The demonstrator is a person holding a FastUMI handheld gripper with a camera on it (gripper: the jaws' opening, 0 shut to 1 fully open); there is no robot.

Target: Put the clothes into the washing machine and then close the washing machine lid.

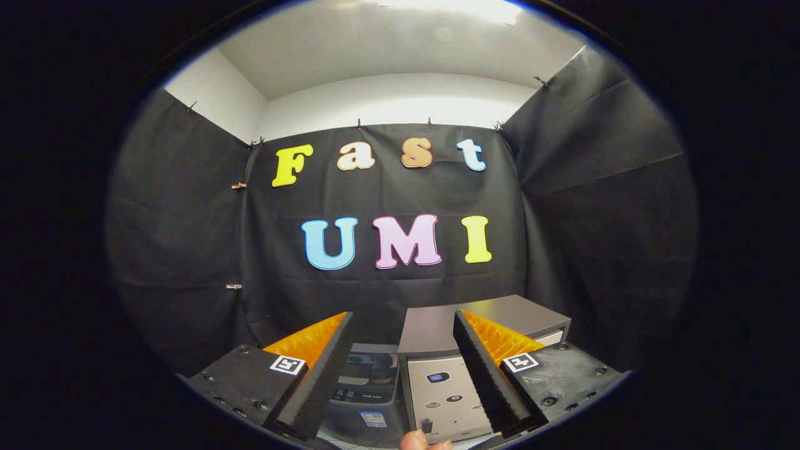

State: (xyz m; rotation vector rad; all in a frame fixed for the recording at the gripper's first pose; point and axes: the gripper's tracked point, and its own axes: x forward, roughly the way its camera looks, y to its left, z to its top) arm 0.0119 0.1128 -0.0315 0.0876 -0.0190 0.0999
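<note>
hovering w/ jaws wide apart, empty; washing machine just ahead, btwn fingers.

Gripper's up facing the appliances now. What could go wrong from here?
The gripper is open and empty, with no clothes in sight, so it may start without a load. The small washing machine stands close beside a grey cabinet; a finger could knock either one. A fingertip sits near the fingers and could get pinched.

Readable text: none
The washer bears a blue sticker and a panel line, both too small to read
</note>
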